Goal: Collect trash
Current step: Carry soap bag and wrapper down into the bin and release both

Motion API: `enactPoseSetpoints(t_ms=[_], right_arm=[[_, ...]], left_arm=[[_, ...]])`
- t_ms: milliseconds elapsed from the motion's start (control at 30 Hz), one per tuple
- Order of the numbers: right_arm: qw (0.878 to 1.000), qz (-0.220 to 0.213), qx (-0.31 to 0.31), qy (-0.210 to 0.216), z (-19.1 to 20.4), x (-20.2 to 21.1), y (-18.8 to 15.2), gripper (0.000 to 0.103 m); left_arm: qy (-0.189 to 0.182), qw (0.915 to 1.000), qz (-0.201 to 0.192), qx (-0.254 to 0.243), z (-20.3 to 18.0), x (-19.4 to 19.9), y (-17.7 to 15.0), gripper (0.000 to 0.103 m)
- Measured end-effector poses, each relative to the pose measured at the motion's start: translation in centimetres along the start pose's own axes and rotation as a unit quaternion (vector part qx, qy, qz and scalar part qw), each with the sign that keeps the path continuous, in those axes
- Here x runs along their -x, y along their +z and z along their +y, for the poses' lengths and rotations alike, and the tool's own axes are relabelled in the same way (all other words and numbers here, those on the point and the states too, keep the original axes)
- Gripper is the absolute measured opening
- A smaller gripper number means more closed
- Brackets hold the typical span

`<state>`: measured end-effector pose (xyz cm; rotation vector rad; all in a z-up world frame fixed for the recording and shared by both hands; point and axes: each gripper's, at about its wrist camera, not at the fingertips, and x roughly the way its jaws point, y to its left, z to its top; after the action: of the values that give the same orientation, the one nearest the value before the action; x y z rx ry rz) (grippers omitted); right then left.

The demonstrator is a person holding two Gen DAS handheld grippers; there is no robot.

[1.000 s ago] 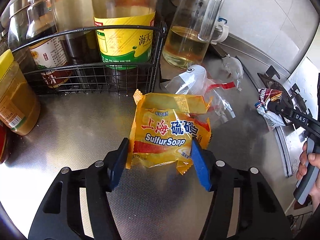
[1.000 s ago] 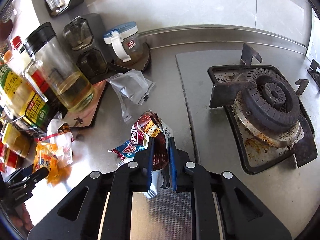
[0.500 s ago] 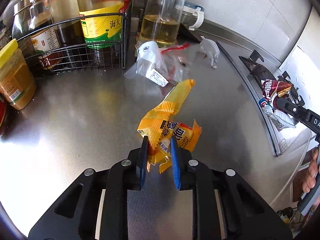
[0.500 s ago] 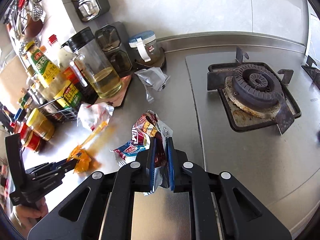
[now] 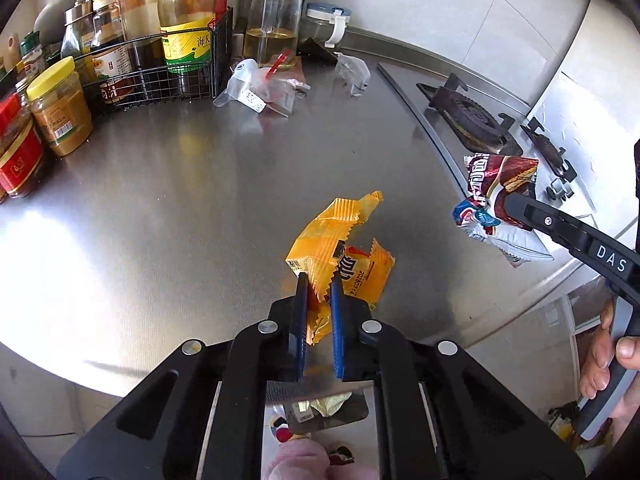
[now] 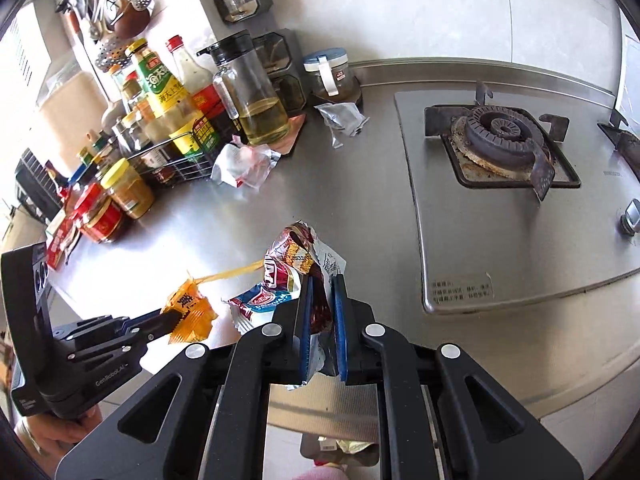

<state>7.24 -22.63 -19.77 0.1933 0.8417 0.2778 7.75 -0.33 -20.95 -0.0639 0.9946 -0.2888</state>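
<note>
1. Since a second ago the yellow soap wrapper (image 5: 340, 240) has gone from lying flat on the surface (image 5: 160, 208) between wide-spread fingers to hanging pinched and crumpled above it, and both cameras have pulled back from the bottle rack.
2. The left tongs (image 5: 319, 300) are nearly closed, clamping the wrapper's lower edge; only a printed date strip reads now, the "SulfurSoap" lettering being folded away.
3. The right tongs (image 6: 322, 308) are squeezed tight on a maroon snack wrapper (image 6: 296, 256), with a blue-and-white wrapper (image 6: 260, 300) caught beside it at 9 o'clock.
4. In the left view the right tongs enter at 3 o'clock, the handle marked "DAS" and a hand gripping it at 4 o'clock.
5. The right view alone shows the left tool's "GenRobot.AI" marking at 8 o'clock, the hanging utensils (image 6: 120, 4) at 11 o'clock, and a printed notice on the hob plate (image 6: 520, 240).
6. Left on the surface: a clear plastic bag (image 5: 256, 88) with a red strip at 12 o'clock in the left view, and a crumpled silver packet (image 5: 352, 74) just right of it.
7. Behind them stand an oil jug (image 5: 272, 20), a wire rack (image 5: 160, 76) of bottles with a yellow-green label in Chinese, and a yellow-lidded jar (image 5: 60, 108) at 10 o'clock.
8. The gas burner (image 6: 500, 136) sits at 1 o'clock in the right view.
</note>
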Motion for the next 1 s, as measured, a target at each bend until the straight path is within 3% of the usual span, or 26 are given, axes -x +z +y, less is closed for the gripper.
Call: enactPoseSetpoints(t_ms=[633,1000], right_arm=[[0.999,0.040,-0.004,0.014,-0.7,4.9,-11.3,0.011],[0.996,0.093,-0.015,0.003,-1.9,1.8,-15.7,0.011]], left_arm=[[-0.007,0.9999,0.014,-0.006,-5.8,5.1,-11.7,0.009],[0.005,0.9969,0.077,0.014,-5.0,1.3,-16.7,0.009]])
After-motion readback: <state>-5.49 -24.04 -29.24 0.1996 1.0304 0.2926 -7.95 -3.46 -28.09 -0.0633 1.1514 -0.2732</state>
